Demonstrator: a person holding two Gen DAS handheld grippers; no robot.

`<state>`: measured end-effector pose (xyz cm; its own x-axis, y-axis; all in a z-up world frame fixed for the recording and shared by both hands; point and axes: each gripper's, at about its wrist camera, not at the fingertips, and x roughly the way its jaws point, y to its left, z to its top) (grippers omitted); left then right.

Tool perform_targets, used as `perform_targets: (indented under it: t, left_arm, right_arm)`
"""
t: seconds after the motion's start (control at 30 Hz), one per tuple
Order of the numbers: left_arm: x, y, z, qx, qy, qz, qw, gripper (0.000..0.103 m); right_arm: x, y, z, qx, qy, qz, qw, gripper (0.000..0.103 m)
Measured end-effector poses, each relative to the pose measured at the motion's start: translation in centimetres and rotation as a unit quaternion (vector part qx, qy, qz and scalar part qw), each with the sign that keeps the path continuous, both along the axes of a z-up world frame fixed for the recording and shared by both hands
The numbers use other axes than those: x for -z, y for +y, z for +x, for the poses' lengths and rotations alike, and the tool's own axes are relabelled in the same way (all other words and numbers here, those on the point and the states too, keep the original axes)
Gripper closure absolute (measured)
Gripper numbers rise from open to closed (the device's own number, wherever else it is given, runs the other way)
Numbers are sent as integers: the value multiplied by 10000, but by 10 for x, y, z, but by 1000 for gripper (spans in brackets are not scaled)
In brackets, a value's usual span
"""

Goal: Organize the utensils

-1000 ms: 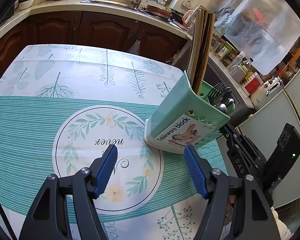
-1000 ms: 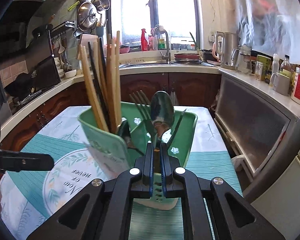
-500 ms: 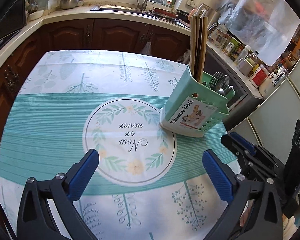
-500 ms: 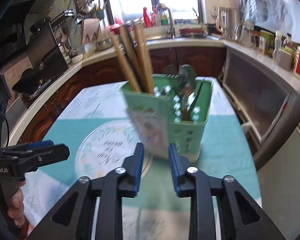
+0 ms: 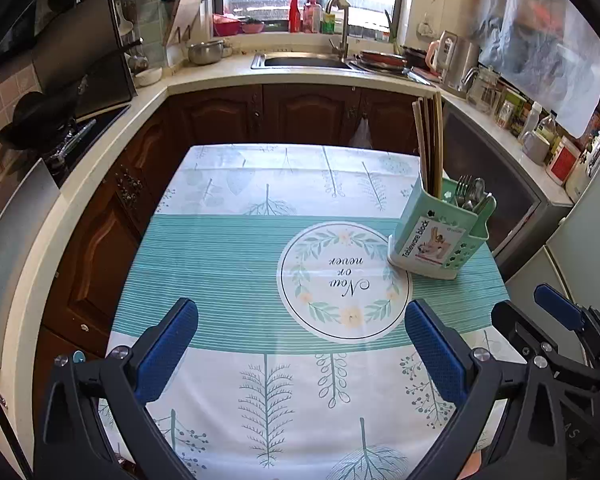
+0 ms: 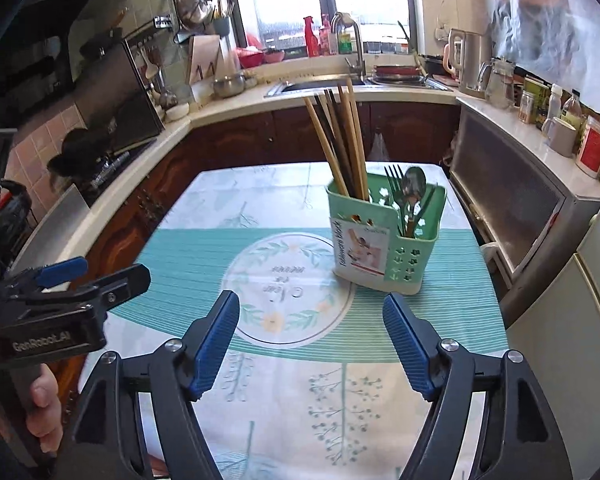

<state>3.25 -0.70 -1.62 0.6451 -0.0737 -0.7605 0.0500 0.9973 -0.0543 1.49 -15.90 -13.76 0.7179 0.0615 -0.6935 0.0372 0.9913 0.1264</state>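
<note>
Left wrist view: my left gripper [image 5: 300, 344] fingers spread, empty; utensil caddy [image 5: 440, 236] upright near the table [image 5: 220, 256] right edge. Right wrist view: right gripper [image 6: 310, 340] fingers spread, empty. Risk: nudging the caddy could tip the tall chopsticks [image 6: 340, 140].

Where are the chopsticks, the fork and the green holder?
chopsticks [image 6: 342, 148], right wrist view, middle of the bundle.
fork [image 6: 394, 178], right wrist view, its prongs.
green holder [image 6: 410, 258], right wrist view, perforated side wall.
</note>
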Motion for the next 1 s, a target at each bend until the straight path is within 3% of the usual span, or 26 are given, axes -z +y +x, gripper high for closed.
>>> perform_targets:
  t: [0.37,1.0]
  left_arm:
    - [-12,-10,-31,-89,-284,325,9990,1]
    - [-10,-7,-39,-271,-307,451,9981,1]
  right_arm:
    - [-49,15,-42,258,-118,-57,9996,19]
    - [-42,16,-48,335,58,-83,9994,18]
